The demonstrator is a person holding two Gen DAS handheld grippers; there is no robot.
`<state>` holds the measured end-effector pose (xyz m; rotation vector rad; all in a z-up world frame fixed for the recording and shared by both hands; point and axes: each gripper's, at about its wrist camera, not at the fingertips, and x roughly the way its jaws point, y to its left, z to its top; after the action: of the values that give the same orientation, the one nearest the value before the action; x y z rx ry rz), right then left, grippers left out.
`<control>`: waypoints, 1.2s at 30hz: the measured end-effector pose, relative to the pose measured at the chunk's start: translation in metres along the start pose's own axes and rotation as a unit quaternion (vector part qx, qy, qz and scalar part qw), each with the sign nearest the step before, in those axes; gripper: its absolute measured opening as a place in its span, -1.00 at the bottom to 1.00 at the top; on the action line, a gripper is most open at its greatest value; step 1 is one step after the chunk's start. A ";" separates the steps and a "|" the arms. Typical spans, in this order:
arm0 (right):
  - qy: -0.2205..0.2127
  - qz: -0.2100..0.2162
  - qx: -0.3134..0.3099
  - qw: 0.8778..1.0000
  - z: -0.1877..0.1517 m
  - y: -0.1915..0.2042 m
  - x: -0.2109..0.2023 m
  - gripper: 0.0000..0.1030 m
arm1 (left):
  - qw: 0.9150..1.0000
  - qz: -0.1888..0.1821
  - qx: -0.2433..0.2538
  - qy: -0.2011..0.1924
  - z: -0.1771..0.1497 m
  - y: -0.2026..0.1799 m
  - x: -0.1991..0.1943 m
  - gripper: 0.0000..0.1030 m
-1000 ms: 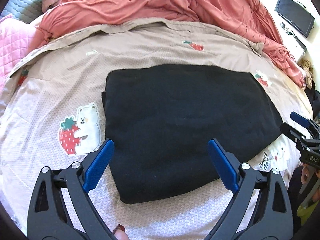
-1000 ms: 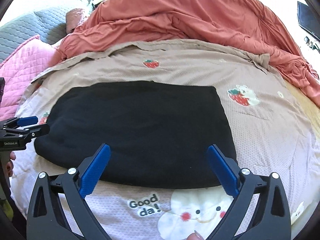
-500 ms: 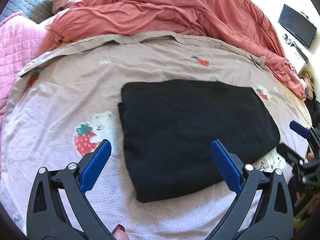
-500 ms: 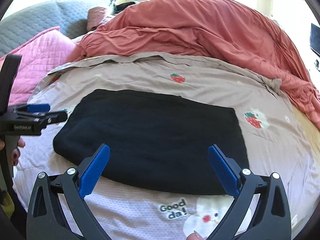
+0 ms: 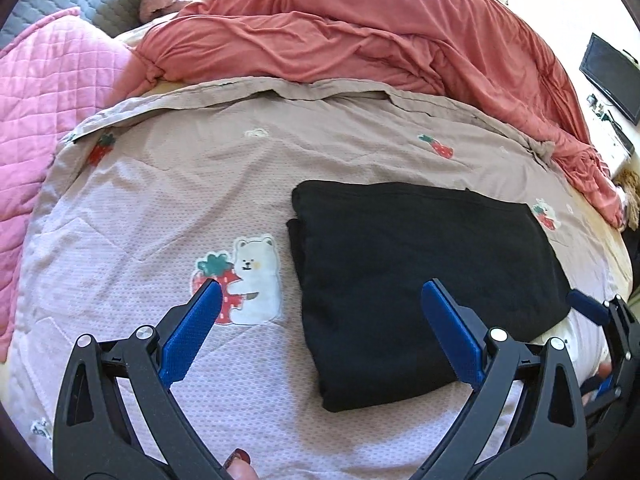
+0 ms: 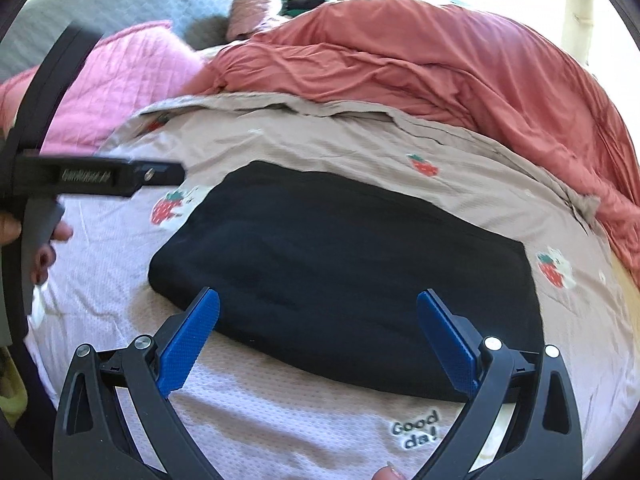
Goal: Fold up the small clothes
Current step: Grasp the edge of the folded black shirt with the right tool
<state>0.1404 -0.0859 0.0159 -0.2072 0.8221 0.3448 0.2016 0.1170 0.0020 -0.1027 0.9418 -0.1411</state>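
A black garment, folded into a flat rectangle, lies on the strawberry-and-bear bedspread. My left gripper hovers open above the spread near the garment's left edge, nothing between its blue pads. In the right wrist view the same black garment fills the middle, and my right gripper stands open just in front of its near edge, holding nothing. The left gripper's black body shows at the left of that view, with a hand under it. The right gripper's tip shows at the right edge of the left wrist view.
A rumpled coral duvet is heaped across the back of the bed. A pink quilted blanket lies at the left, with a grey quilt behind it. A dark screen stands on a shelf at the far right.
Both grippers have drawn back and risen from the garment, which now looks smaller. The left view has swung left, so the garment sits further right. Both stay open.
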 end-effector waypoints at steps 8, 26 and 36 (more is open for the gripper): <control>0.024 -0.008 -0.099 0.995 -0.005 0.052 0.038 0.91 | 0.999 0.016 -0.037 0.021 0.001 0.025 0.020 0.82; -0.002 -0.035 -0.238 0.971 -0.027 0.122 0.090 0.88 | 0.990 -0.005 -0.135 0.050 0.004 0.064 0.048 0.82; -0.028 0.000 -0.200 0.979 -0.013 0.097 0.080 -0.68 | 0.978 -0.069 -0.187 0.054 0.000 0.071 0.067 0.82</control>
<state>0.1455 0.0169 -0.0566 -0.5704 0.6915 0.5133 0.2462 0.1759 -0.0617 -0.5132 1.0613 -0.0969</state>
